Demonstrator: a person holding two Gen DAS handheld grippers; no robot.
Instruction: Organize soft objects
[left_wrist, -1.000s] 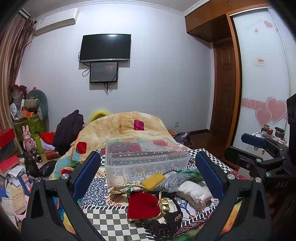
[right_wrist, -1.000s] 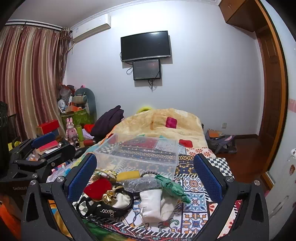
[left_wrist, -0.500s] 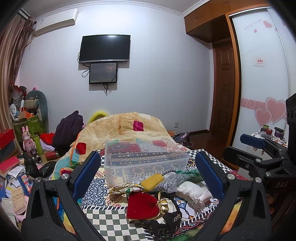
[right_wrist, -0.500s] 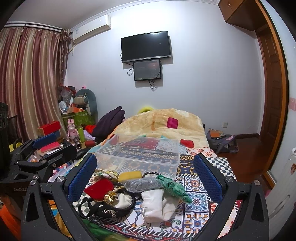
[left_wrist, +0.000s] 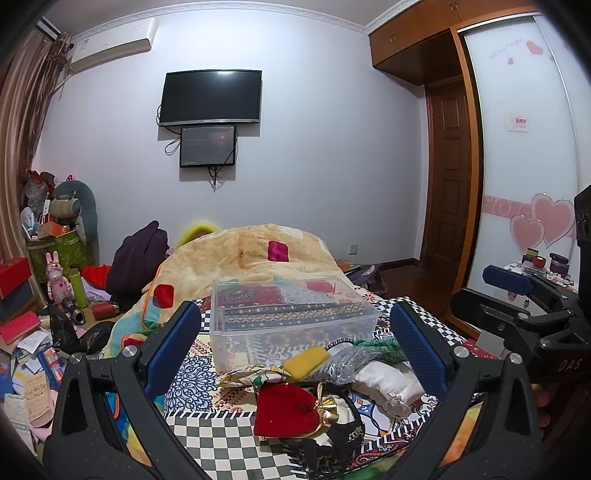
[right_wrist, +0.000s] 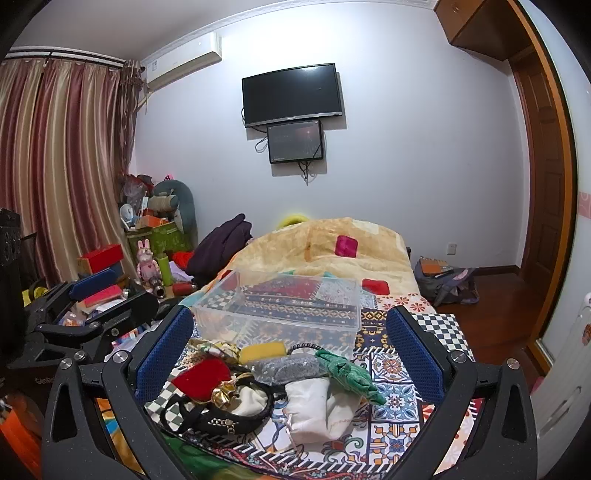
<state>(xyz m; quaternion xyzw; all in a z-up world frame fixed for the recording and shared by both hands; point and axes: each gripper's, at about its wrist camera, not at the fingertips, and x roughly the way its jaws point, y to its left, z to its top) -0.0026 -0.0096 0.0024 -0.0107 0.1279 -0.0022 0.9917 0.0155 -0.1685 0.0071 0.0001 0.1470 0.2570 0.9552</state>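
The soft things are heaped close together on the bed (right_wrist: 436, 321), just in front of the clear box (right_wrist: 280, 310), and nothing has been put in the box yet; so the wrong thing could easily be picked up with the right one. The red pouch (left_wrist: 286, 408) is touching the gold bow (left_wrist: 327, 404) and the black strap (right_wrist: 218, 421); if the pouch is lifted, the strap may be dragged along and dropped off the bed edge. The white bag (right_wrist: 314, 406) has a thin cord hanging by it; the cord could be caught on a finger. The green cloth (right_wrist: 347, 373) lies partly on the white bag, so it may be pulled too. The clear bag (right_wrist: 286, 365) looks slippery, and it could be lost from a weak hold; the yellow pad (left_wrist: 306, 362) is resting against the box, which is light and could be pushed back if it is bumped.

The left tool (left_wrist: 295, 341) is held level above the near end of the pile, pointing at the box; its jaws are spread wide and nothing is held. The right tool (right_wrist: 288, 345) is held beside it, a little to the right, also pointed at the box; its jaws are wide too and nothing is held. Neither tool is touching the pile.
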